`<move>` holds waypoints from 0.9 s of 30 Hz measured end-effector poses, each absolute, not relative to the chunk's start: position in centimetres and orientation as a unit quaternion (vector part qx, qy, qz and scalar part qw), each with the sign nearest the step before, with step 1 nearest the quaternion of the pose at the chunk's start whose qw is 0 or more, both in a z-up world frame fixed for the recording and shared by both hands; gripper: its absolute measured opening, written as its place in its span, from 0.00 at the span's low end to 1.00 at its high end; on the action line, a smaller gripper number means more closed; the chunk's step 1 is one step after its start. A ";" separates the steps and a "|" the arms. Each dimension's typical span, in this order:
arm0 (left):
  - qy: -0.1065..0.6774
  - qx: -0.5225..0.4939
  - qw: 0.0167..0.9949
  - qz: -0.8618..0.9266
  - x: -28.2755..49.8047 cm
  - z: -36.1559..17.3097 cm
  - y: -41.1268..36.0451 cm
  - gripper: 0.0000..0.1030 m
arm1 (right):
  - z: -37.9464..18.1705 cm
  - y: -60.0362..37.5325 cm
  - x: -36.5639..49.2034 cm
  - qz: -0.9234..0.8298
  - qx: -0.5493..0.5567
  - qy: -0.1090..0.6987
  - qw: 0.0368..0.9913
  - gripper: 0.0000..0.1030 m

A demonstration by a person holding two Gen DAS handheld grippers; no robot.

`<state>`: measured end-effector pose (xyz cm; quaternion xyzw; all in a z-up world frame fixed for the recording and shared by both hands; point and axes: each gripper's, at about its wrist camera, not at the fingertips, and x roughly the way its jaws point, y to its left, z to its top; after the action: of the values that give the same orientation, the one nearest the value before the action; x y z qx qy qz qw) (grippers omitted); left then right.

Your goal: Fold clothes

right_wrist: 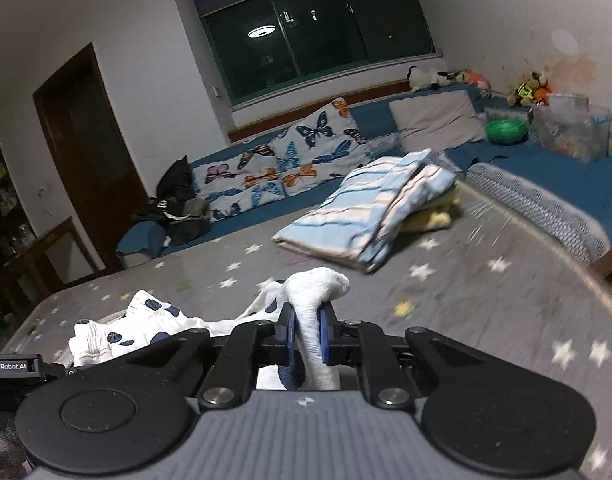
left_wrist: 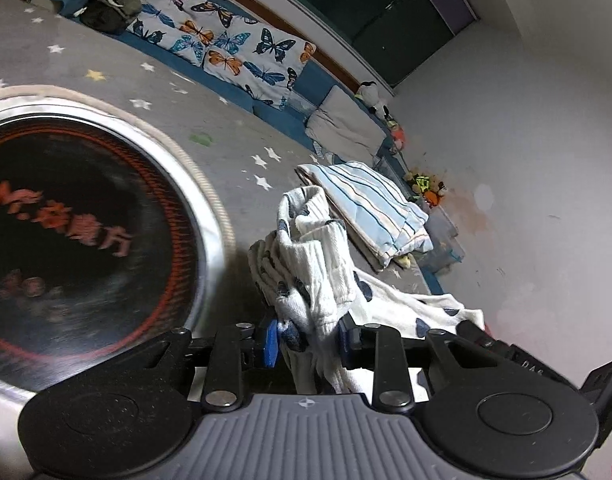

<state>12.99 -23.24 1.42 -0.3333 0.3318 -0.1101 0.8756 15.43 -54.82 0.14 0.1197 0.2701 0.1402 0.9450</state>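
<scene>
A white garment with dark blue spots [left_wrist: 317,264] is bunched between the blue pads of my left gripper [left_wrist: 307,342], which is shut on it. The cloth trails off to the right over the grey star-patterned cover [left_wrist: 118,60]. In the right wrist view, my right gripper [right_wrist: 306,330] is shut on a rolled white edge of the same garment [right_wrist: 313,292]. The rest of it [right_wrist: 146,320] lies crumpled to the left on the grey cover [right_wrist: 465,300]. A folded blue-striped cloth [right_wrist: 369,204] lies further back, also seen as a folded striped cloth [left_wrist: 373,204] in the left wrist view.
A round metal-rimmed black disc with orange writing [left_wrist: 78,232] fills the left of the left wrist view. Butterfly-print cushions [right_wrist: 282,164], dark clothes [right_wrist: 178,204], a grey cushion [right_wrist: 433,120], a green bowl [right_wrist: 505,130], a clear plastic box [right_wrist: 573,128] and soft toys [right_wrist: 529,90] line the blue mats.
</scene>
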 end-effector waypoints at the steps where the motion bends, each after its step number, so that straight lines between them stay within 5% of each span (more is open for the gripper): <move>1: 0.332 -0.336 0.875 -0.110 13.3 1.2 -23.6 0.30 | 0.1 -55.1 15.9 0.136 0.116 0.271 0.946 0.11; 9: 0.352 -0.326 0.873 -0.091 13.9 -0.4 -25.2 0.37 | -2.1 -57.0 19.7 0.099 0.099 0.307 0.941 0.12; 13: 0.356 -0.313 0.877 -0.074 13.2 -0.8 -25.0 0.54 | -3.8 -57.7 20.2 0.079 0.101 0.328 0.936 0.22; 27: 0.339 -0.238 0.908 -0.059 8.7 0.4 -24.5 0.86 | -3.1 -51.7 19.2 0.156 0.044 0.331 0.930 0.38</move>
<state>8.68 -24.51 0.39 -0.2378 0.3395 -0.0589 0.9082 19.15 -51.75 -3.12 0.0439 0.3307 0.1564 0.9296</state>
